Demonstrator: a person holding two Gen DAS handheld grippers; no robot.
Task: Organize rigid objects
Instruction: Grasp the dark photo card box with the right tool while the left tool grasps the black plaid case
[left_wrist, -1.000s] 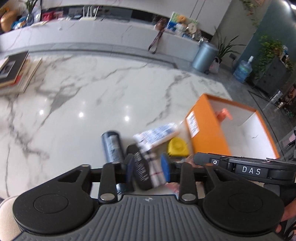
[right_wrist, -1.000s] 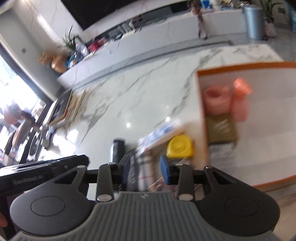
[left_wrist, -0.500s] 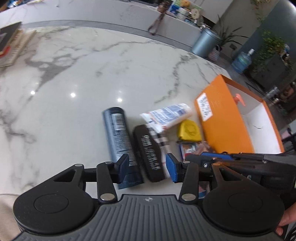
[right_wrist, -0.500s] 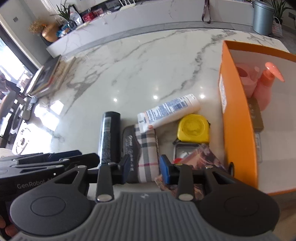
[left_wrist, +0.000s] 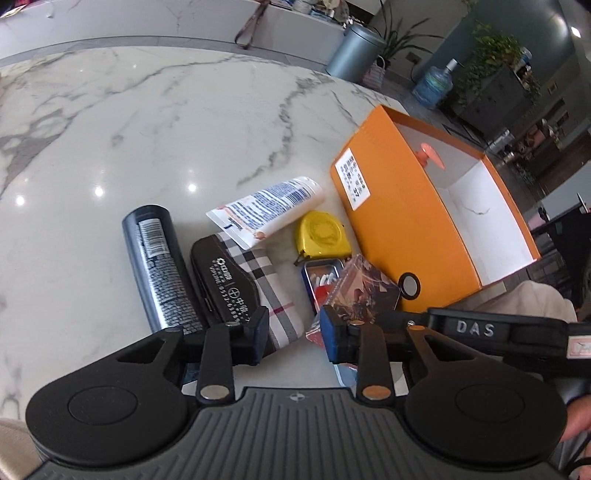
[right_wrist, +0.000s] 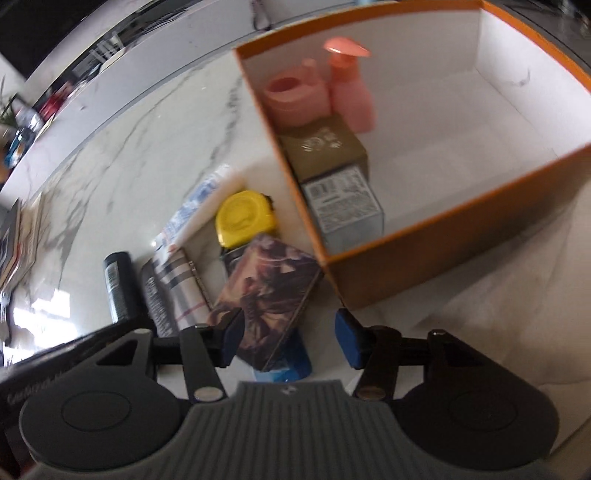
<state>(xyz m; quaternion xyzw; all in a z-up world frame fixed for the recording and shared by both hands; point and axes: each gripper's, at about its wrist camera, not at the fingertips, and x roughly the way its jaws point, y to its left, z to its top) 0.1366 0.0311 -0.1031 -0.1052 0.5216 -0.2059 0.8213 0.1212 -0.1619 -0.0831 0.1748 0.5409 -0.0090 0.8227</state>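
The left gripper (left_wrist: 293, 334), jaws just narrowed and pressing nothing, hangs over the corner of a plaid case (left_wrist: 258, 284) on a marble table (left_wrist: 147, 122). The right gripper (right_wrist: 290, 338), jaws just widened, stands open, its left pad touching or just beside a picture-printed box (right_wrist: 266, 291). Nearby lie a dark can (left_wrist: 159, 258), a tube (left_wrist: 269, 208) and a yellow tape measure (left_wrist: 323, 234). An orange box (right_wrist: 424, 254) holds pink bottles and cartons.

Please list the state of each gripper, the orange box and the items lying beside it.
left gripper: open, jaws just closing, over plaid case.
right gripper: open, jaws just widened, around picture box.
orange box: open-topped, partly filled.
blue tin: lidless.
dark can: lying down.
tape measure: flat.
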